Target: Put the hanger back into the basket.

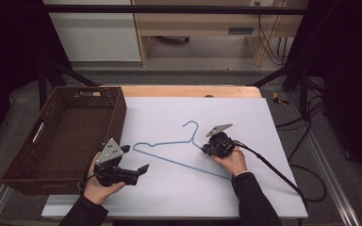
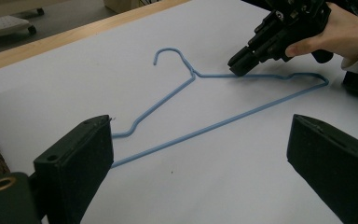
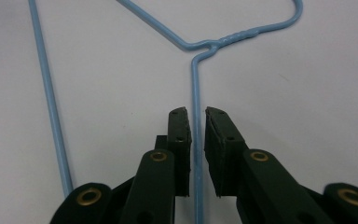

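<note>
In the right gripper view, the thin blue wire hanger (image 3: 196,88) ran off the top, left and bottom edges, its lower wire disappearing between the right gripper (image 3: 196,116)'s narrowly parted jaws; whether the pads touched it could not be told. In the high view, the brown woven wicker basket (image 1: 118,113) hid its own floor behind the near wall.

We see even, soft overhead light on white table sheet (image 1: 245,117); room edges dark. Shadows faint, no glare. We note near jaws blurred in left gripper view, slight grain, right gripper view sharp.
</note>
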Demonstrator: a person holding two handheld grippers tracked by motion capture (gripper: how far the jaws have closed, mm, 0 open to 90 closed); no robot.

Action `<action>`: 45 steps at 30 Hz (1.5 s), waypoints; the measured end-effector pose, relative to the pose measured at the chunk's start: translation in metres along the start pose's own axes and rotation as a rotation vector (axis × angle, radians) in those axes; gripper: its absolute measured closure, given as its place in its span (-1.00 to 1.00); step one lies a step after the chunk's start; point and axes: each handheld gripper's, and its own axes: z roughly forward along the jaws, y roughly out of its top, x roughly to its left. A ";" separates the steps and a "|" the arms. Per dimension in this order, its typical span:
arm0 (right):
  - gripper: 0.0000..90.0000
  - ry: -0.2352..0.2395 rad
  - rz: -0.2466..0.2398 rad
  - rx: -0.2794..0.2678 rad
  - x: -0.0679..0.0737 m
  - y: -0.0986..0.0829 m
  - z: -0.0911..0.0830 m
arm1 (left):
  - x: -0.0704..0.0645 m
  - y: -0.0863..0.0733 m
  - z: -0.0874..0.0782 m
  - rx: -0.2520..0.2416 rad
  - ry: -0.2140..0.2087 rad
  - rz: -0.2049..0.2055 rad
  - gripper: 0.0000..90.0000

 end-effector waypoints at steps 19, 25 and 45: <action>0.95 0.003 0.010 0.046 0.001 0.002 0.007 | -0.001 0.001 0.002 0.007 -0.003 0.007 -0.85; 0.95 0.010 -0.020 0.010 0.002 0.003 0.000 | -0.004 0.004 0.004 0.010 -0.006 0.015 -0.85; 0.95 0.006 -0.092 -0.086 0.008 0.009 -0.028 | -0.015 0.042 0.067 0.089 -0.056 0.071 -0.84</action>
